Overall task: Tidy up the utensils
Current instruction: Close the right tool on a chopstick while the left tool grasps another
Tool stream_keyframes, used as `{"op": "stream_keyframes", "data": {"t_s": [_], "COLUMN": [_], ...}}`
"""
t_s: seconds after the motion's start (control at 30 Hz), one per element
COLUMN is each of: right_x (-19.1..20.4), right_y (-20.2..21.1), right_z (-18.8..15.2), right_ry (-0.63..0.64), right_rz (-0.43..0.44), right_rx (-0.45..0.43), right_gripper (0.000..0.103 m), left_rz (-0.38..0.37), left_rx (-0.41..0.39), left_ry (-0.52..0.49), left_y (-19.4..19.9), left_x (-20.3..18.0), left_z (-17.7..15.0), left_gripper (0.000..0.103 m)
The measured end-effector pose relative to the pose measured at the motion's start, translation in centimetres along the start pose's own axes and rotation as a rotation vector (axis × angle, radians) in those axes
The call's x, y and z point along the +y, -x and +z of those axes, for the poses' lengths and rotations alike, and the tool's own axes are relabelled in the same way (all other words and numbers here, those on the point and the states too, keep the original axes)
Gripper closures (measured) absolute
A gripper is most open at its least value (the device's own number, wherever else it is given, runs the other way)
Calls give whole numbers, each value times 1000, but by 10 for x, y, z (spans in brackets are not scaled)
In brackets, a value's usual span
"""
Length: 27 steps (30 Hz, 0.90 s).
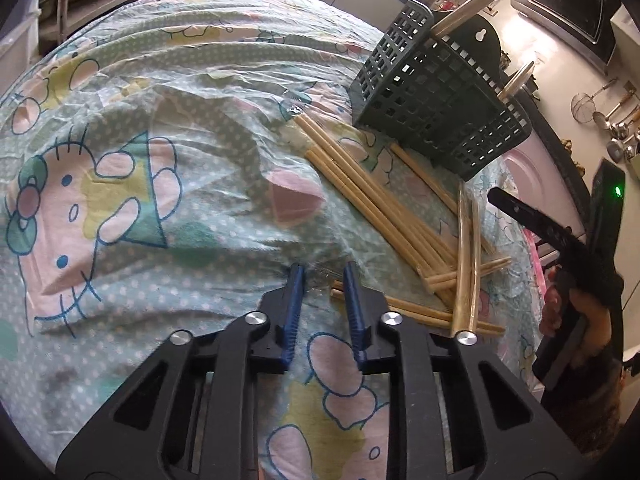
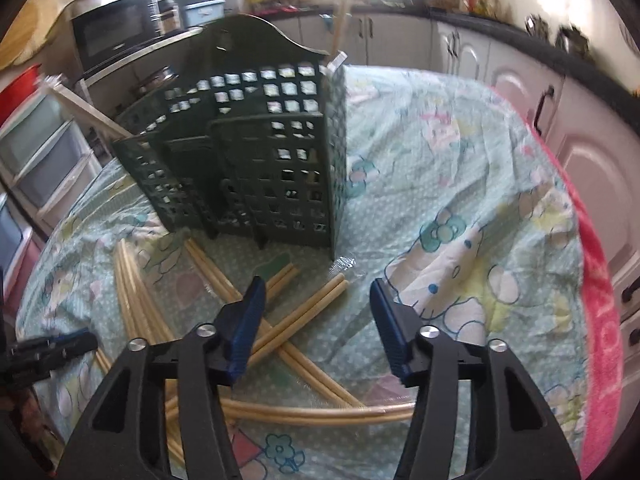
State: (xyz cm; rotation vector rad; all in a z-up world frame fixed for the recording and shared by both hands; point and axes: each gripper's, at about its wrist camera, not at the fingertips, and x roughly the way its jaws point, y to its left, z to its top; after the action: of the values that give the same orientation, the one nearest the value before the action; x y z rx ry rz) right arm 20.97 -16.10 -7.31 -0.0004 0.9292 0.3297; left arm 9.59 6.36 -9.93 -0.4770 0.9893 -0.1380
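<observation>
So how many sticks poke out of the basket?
2 sticks: one at the upper corner of the basket, one by its right rim. Others may be hidden inside.

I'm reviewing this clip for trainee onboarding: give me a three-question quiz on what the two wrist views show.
1. True or false: the right gripper has its jaws spread with nothing between them.
2. Where do most of the chopsticks lie? A) in the green basket B) loose on the tablecloth C) in the left gripper
3. Fill in: the basket's walls are a ____ of square holes.

Key: 1 true; 2 B; 3 grid.
</observation>
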Motion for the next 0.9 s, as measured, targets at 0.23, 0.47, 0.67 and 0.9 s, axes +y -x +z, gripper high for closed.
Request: {"op": "stream_keyframes", "data": {"t_s": [0.23,0.47,0.67,0.9], "right_x": [-20,-32,-38,-44], "right_y": [-26,-40,-40,-14], "right_z": [9,11,14,13], "right_ry": [-144,-231,-254,-259], "right_rz": [9,52,71,98], "right_rx": [92,118,105,40], "right_gripper": [73,88,96,97], "left_rz": [-25,-68,-95,-100], "left_rx": [-3,-21,-58,-137], "left_ry": [4,16,9,16], "left_y": [0,7,19,44], "left_x": [4,8,5,7], "left_z": [1,1,6,19], "left_gripper": [100,102,102,103]}}
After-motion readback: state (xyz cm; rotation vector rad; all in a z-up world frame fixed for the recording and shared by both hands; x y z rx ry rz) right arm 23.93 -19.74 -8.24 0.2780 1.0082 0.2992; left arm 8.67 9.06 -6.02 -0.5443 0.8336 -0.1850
